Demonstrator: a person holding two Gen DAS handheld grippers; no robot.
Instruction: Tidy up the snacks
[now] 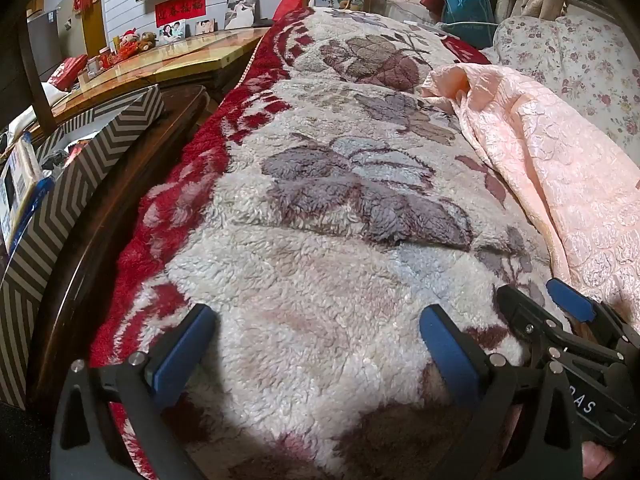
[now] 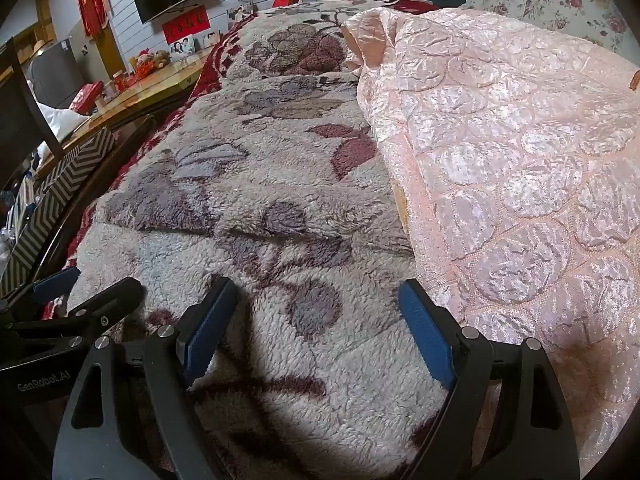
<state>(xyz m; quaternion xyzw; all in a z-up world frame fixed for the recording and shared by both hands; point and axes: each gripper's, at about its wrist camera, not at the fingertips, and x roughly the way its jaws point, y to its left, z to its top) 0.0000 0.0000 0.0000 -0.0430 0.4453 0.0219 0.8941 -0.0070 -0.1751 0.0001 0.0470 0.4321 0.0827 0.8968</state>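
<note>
Hovering side by side over a fleecy flowered blanket (image 1: pixel 320 280), the left gripper (image 1: pixel 316 344) and right gripper (image 2: pixel 318 320) both stand spread wide with nothing between them. Off to the left, a zigzag-striped box (image 1: pixel 80 184) on a dark wooden table (image 1: pixel 152 136) holds packets (image 1: pixel 18 184), presumably the snacks.

The left gripper (image 1: pixel 316 344) and the right gripper (image 2: pixel 318 320) both tilt steeply downward, side by side and close together, each with its blue-padded fingers (image 1: pixel 448 350) spread wide apart and nothing held between them.
</note>
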